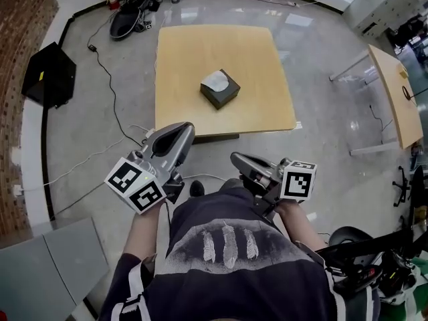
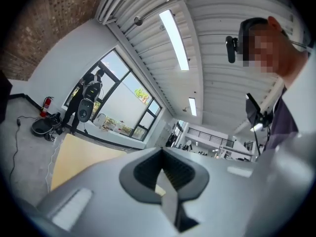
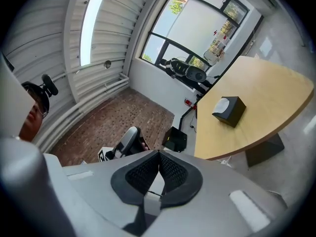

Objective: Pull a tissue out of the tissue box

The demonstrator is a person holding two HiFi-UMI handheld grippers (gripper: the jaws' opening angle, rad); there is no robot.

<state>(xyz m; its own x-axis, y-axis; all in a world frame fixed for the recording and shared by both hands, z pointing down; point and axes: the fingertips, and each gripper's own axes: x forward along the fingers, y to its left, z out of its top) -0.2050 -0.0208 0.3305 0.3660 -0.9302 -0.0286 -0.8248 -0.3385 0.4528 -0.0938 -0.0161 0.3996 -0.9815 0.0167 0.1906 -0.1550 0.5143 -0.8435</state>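
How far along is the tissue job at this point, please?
Nothing looks done: the tissue sits in the tissue box on the table. In hand, nothing: the left gripper and right gripper are shut, empty, short of the table. Left: reach, grip the tissue, pull it out.

The person wears a dark shirt (image 1: pixel 227 276) with three pale feathers (image 1: pixel 228 245) printed on the front. White stripes run down the dark sleeve (image 1: pixel 130 293). A small black camera (image 2: pixel 231 48) sticks out from a black band (image 2: pixel 251 26) on the head. The left hand-held gripper (image 1: pixel 182 128) and the right hand-held gripper (image 1: pixel 235 158) have smooth grey shells and bumpy black pads (image 3: pixel 143 174). The left cube (image 1: pixel 136 183) and the right cube (image 1: pixel 297 180) are white with black square marks.
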